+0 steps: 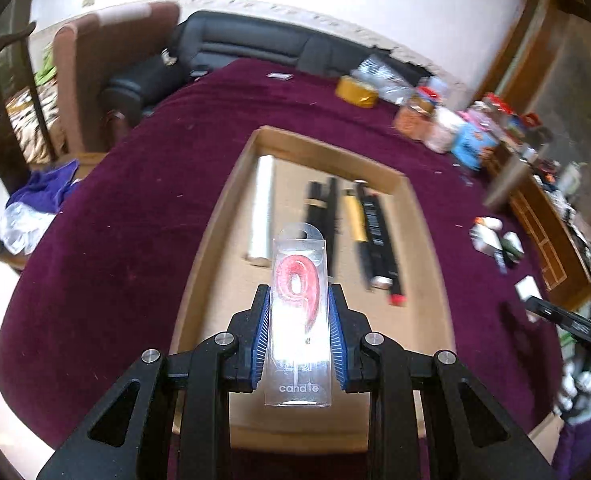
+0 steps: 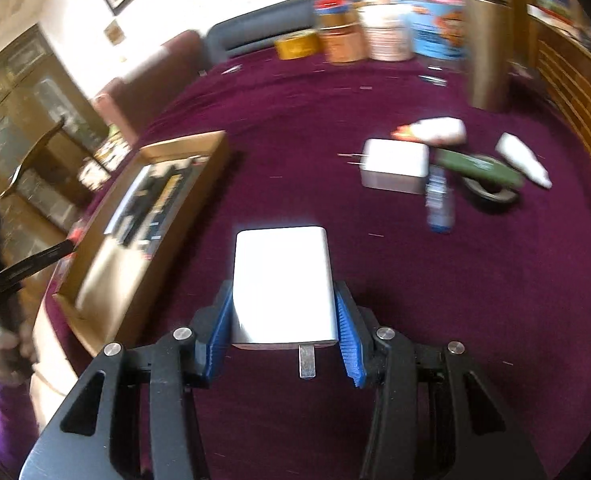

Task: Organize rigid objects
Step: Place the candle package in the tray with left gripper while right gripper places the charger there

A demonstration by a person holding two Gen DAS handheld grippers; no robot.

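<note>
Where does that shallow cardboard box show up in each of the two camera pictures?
Left wrist view: the cardboard box fills the centre, straight ahead of the left tongs, which hold a number candle above it.
Right wrist view: the same box lies at the left, seen at a slant.
Shared landmark: the yellow tape roll at the far edge of the purple cloth.

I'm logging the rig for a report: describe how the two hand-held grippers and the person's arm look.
Both the left hand-held gripper and the right hand-held gripper have matte black linkage arms with triangular cut-outs, round silver pivot pins, and blue ribbed pads on the fingers. No cables show. The person's hand is bare, with a purple knitted sleeve.
</note>
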